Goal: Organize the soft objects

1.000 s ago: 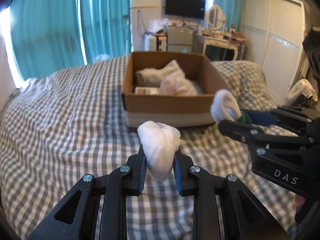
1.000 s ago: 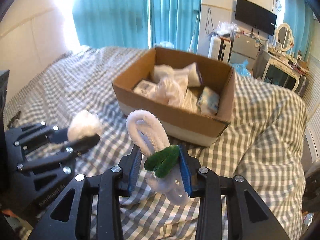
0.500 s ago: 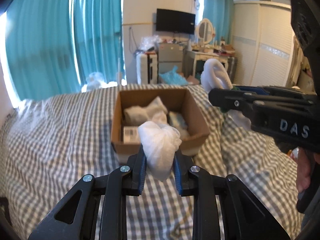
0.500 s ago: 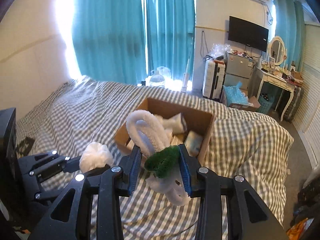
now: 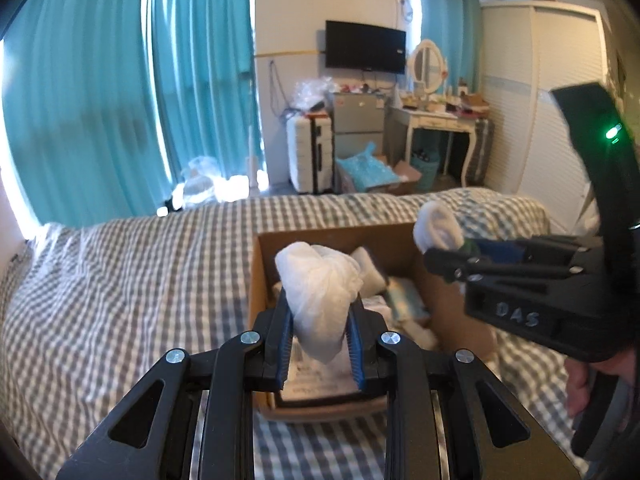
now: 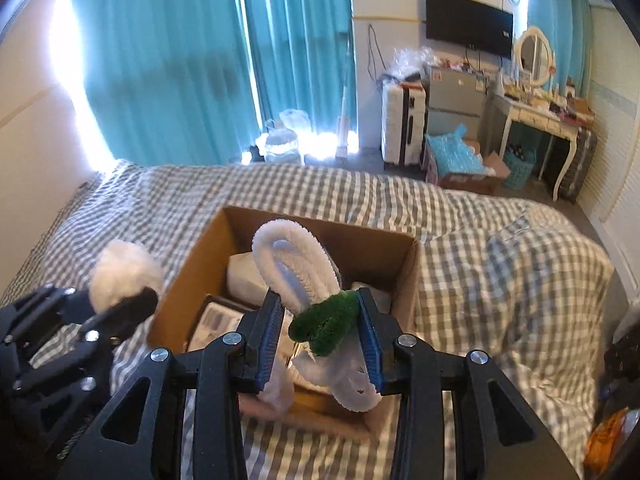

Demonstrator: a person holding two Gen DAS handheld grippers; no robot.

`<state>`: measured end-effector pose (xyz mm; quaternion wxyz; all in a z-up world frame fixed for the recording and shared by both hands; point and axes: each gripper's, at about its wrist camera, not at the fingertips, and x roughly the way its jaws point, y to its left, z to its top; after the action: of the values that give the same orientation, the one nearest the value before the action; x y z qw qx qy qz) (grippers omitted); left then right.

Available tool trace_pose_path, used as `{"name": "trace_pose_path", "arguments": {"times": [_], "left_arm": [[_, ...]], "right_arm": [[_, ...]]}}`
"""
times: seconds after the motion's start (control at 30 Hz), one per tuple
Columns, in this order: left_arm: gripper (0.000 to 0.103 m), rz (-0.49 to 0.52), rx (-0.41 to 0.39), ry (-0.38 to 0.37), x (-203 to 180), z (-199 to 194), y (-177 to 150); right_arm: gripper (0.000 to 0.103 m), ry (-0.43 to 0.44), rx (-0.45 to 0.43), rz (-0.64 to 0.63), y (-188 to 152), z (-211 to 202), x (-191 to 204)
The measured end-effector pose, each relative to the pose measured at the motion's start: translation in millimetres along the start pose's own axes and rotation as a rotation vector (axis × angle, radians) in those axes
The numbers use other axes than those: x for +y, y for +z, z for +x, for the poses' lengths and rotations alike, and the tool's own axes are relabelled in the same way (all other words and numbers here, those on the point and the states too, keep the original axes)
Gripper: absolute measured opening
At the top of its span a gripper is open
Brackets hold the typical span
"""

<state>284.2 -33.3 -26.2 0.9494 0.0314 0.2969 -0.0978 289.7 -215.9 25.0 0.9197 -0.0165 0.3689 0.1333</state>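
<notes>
My left gripper (image 5: 320, 316) is shut on a white cloth bundle (image 5: 320, 288) and holds it above the open cardboard box (image 5: 258, 280) on the checked bed. My right gripper (image 6: 322, 320) is shut on a white fluffy loop with a green band (image 6: 324, 316), also held above the box (image 6: 192, 264). The box holds several white soft items and packets (image 6: 244, 274). In the left wrist view the right gripper (image 5: 444, 256) is to the right, level with the box's far right corner. In the right wrist view the left gripper (image 6: 128, 300) is at the left with its white bundle (image 6: 120, 268).
The grey checked bedcover (image 5: 120, 280) spreads around the box and is rumpled at the right (image 6: 520, 272). Teal curtains (image 5: 100, 100), a white suitcase (image 6: 402, 124), a dressing table (image 6: 536, 116) and a wardrobe (image 5: 560, 100) stand beyond the bed.
Both grippers have moved forward and higher, from in front of the box to above it. Each still holds its soft object. The box now lies right under the fingers.
</notes>
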Motion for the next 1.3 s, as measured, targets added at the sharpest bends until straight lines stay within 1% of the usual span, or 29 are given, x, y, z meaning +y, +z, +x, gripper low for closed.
{"name": "trace_pose_path", "arguments": {"times": [0.1, 0.23, 0.27, 0.3, 0.37, 0.43, 0.6, 0.7, 0.77, 0.8, 0.83, 0.87, 0.9, 0.93, 0.97, 1.0, 1.03, 1.07, 1.13, 1.2, 1.23, 1.3], "left_arm": [[0.023, -0.004, 0.014, 0.005, 3.3, 16.0, -0.8], [0.023, 0.003, 0.037, 0.002, 2.3, 33.8, -3.9], [0.023, 0.006, 0.043, 0.001, 0.3, 36.9, -4.4], [0.023, 0.009, 0.047, -0.002, -1.2, 39.8, -4.9], [0.023, 0.010, 0.055, -0.014, -6.9, 44.2, -5.4], [0.023, 0.015, 0.059, -0.028, -13.9, 46.4, -3.8], [0.024, 0.017, 0.063, -0.077, -29.7, 54.0, 3.2], [0.029, 0.024, 0.067, -0.113, -41.8, 56.2, 5.8], [0.029, 0.038, 0.071, -0.114, -49.2, 55.4, 6.2], [0.034, 0.052, 0.072, -0.112, -53.7, 53.9, 6.2], [0.049, 0.069, 0.072, -0.094, -58.6, 51.4, 6.0], [0.058, 0.083, 0.066, -0.072, -62.3, 48.0, 5.1], [0.075, 0.099, 0.043, -0.059, -64.9, 41.8, 4.2], [0.086, 0.116, -0.002, -0.054, -67.7, 31.8, 3.3], [0.089, 0.132, -0.031, -0.037, -70.1, 23.5, 3.7], [0.095, 0.143, -0.050, -0.014, -71.0, 15.9, 5.1], [0.097, 0.146, -0.063, -0.002, -70.9, 7.7, 7.6], [0.097, 0.141, -0.071, -0.002, -65.7, 3.7, 11.4], [0.097, 0.106, -0.090, 0.008, -59.8, -15.9, 19.5], [0.097, 0.066, -0.113, 0.001, -52.9, -38.6, 26.7], [0.098, 0.051, -0.126, -0.002, -49.5, -51.4, 29.6], [0.098, 0.045, -0.155, 0.003, -46.7, -76.9, 37.1]], "right_arm": [[0.036, 0.004, 0.037, 0.034, 1.9, 33.1, -7.5], [0.039, 0.010, 0.055, 0.067, 5.4, 60.0, -10.7], [0.045, -0.003, 0.055, 0.070, 7.0, 66.1, -11.8], [0.049, -0.011, 0.053, 0.076, 8.0, 69.1, -13.9], [0.062, -0.020, 0.056, 0.100, 10.4, 75.7, -19.8], [0.065, -0.018, 0.049, 0.102, 12.1, 76.3, -24.1], [0.065, -0.029, 0.011, 0.106, 17.3, 65.1, -36.7], [0.066, -0.023, -0.011, 0.132, 19.7, 52.0, -52.0], [0.066, -0.037, -0.028, 0.148, 19.0, 41.7, -62.7], [0.066, -0.047, -0.035, 0.154, 18.5, 37.1, -67.2], [0.067, -0.056, -0.042, 0.159, 18.4, 32.9, -70.9], [0.069, -0.066, -0.049, 0.164, 17.8, 27.3, -74.9], [0.072, -0.076, -0.057, 0.169, 16.6, 21.5, -76.6], [0.077, -0.083, -0.066, 0.172, 15.4, 15.6, -79.3], [0.080, -0.087, -0.075, 0.174, 14.1, 8.9, -80.8], [0.080, -0.095, -0.086, 0.173, 12.4, 0.6, -81.6], [0.080, -0.101, -0.094, 0.172, 11.1, -4.9, -81.8], [0.080, -0.107, -0.102, 0.162, 9.1, -13.2, -81.1], [0.080, -0.129, -0.111, 0.142, 6.4, -29.4, -78.9], [0.080, -0.141, -0.128, 0.126, 4.6, -49.9, -74.9], [0.081, -0.141, -0.144, 0.121, 3.9, -64.0, -72.4], [0.087, -0.143, -0.171, 0.108, 4.3, -87.6, -69.7]]}}
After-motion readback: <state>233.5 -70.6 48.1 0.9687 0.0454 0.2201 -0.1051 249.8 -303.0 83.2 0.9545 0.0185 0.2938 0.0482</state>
